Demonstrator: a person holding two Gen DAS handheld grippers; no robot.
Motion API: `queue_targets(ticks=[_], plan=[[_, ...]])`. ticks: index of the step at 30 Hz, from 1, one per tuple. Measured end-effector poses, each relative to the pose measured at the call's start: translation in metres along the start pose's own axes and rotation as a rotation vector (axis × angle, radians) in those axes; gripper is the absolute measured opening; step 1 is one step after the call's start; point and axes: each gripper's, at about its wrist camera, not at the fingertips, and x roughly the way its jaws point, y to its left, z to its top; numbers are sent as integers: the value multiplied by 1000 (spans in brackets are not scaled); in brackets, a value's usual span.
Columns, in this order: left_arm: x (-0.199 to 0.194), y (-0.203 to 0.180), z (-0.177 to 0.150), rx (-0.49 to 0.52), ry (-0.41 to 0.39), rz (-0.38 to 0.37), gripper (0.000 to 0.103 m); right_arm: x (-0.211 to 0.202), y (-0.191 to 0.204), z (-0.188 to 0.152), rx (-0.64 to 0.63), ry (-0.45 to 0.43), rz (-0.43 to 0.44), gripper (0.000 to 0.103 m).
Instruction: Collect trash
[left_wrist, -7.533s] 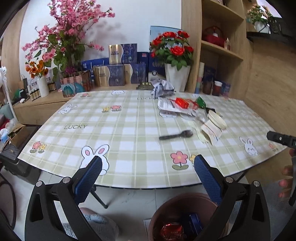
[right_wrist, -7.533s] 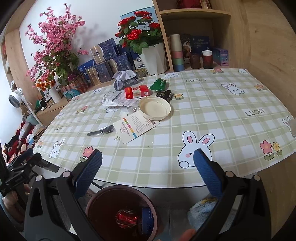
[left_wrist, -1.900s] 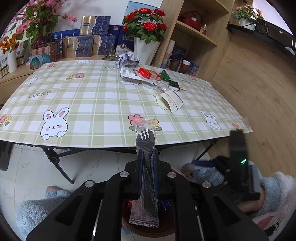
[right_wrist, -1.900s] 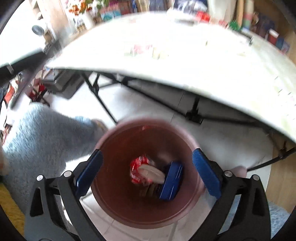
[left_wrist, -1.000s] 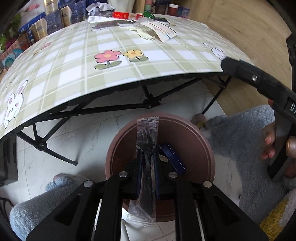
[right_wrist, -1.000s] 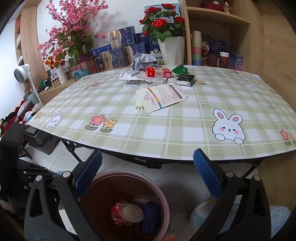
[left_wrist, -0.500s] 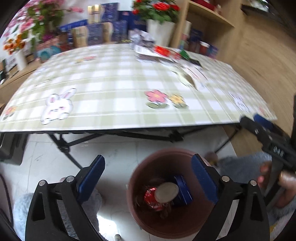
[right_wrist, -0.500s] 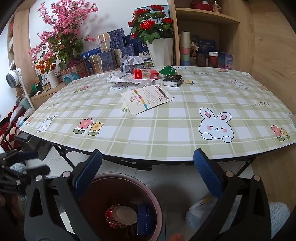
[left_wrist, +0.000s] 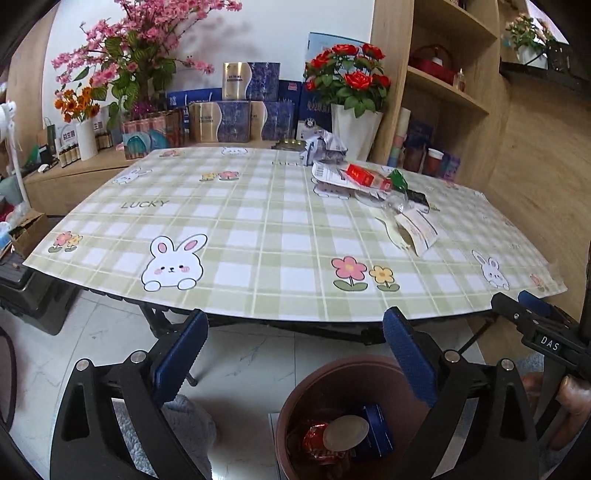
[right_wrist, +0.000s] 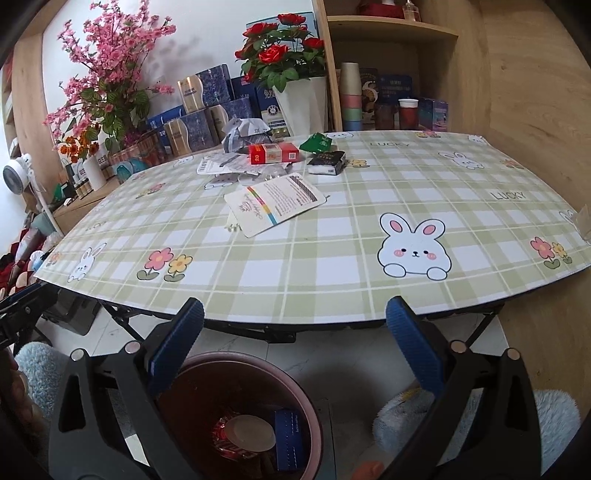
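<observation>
Trash still to collect lies on the far part of my checked table (right_wrist: 332, 236): a crumpled paper wad (right_wrist: 245, 133), a red carton (right_wrist: 273, 154), a green packet (right_wrist: 316, 142), a black packet (right_wrist: 327, 161), printed sheets (right_wrist: 221, 164) and a white card with a colour stripe (right_wrist: 275, 204), all close together (some overlapping). On the floor below the table's near edge stands my brown bin (left_wrist: 351, 384), holding a red wrapper (left_wrist: 314, 441), a round pale lid (left_wrist: 345, 432) and a blue box (left_wrist: 376, 428). My left gripper (left_wrist: 293, 354) hangs above it with its pads spread wide and nothing between them. My right gripper (right_wrist: 293, 341) is likewise spread and empty over the bin.
</observation>
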Motion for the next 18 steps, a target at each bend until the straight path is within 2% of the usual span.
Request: queue_targets(ticks=[11,18], plan=[[8,17,21,-48,9,-11,93,4,-7,26,-14,15,-43,97],[25,26,58,-16,12,-45,96,14,-19,52,-13,16,-62,97]])
